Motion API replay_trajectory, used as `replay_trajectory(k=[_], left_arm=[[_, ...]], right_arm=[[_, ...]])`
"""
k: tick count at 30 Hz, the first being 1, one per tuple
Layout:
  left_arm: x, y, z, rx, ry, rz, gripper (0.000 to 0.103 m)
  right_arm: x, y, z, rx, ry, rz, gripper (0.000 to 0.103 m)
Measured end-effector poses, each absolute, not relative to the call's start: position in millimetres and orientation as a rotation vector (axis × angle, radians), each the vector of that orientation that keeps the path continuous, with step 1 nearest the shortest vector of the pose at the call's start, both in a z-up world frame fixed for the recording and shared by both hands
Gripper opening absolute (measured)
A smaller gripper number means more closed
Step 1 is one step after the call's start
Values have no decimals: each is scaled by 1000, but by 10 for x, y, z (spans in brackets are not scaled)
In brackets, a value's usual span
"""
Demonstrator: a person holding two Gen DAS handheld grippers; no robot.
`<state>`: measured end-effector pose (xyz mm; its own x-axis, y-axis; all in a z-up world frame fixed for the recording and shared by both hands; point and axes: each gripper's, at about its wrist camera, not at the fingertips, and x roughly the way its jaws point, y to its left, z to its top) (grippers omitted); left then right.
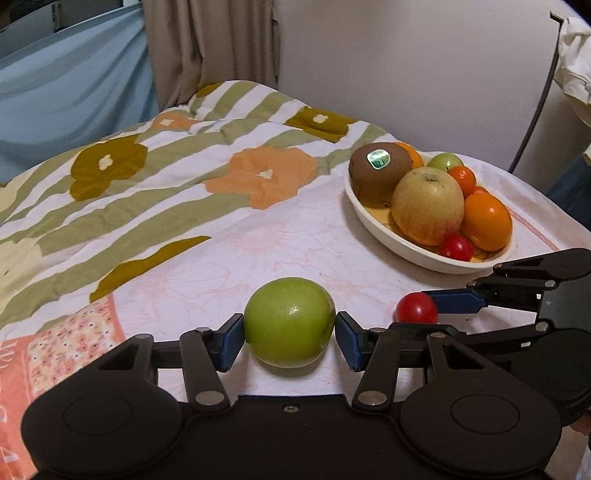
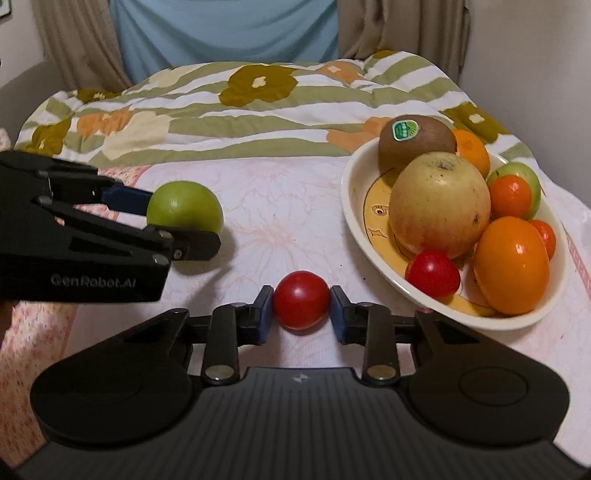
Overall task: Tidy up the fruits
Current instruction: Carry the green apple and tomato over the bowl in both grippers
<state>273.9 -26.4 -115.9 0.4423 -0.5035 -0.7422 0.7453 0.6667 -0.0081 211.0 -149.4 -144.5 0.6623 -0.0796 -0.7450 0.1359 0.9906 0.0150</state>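
Note:
A green apple [image 1: 289, 322] rests on the pink cloth between the pads of my left gripper [image 1: 290, 336], which touch both its sides; it also shows in the right wrist view [image 2: 184, 207]. A small red tomato [image 2: 301, 304] sits on the cloth between the pads of my right gripper [image 2: 301, 314], which close on it; in the left wrist view the tomato [image 1: 416, 307] lies by the right gripper's blue pad [image 1: 456, 301]. A cream bowl [image 2: 354, 206] at the right holds a kiwi [image 2: 415, 142], a yellow apple [image 2: 439, 205], oranges and small tomatoes.
A flowered quilt [image 1: 166, 177] lies bunched across the far side of the surface. Curtains and a blue sheet [image 2: 225, 29] hang behind. The bowl [image 1: 373, 221] stands near the right edge, a cable [image 1: 535, 110] beyond it.

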Motion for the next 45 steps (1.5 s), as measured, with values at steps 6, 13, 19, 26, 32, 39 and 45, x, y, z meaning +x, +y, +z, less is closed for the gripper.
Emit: replay_trajectory(k=[6,13,19,26,32,39,45], left_arm=[[2661,-296,-994,329,766,-761,57],[2552,-483,-739,293,739,-733,57],[2440,-746,-576,263,732,-716,57],[2363,-1115,-530,236,736,-676,57],[2468,-1396,-608,214,740,-618,57],[2719,-1545,-771,178,764,-540,57],[2824,-1597,-869,174,784,-518,58]], right_arm=[[2037,-1579,-1261,68,809,-94,47],[1930,-1860,-931,71,771,-86,47],[1845,-2256,-647,66,739,-88,47],[1799,-2762,-476,41,730,-71,47],[1896,-3095,-458,15,726,-29,47],[2099,-3263,-544,-1,734,25,47],[2222,-3301,-627,12,744,54,47]])
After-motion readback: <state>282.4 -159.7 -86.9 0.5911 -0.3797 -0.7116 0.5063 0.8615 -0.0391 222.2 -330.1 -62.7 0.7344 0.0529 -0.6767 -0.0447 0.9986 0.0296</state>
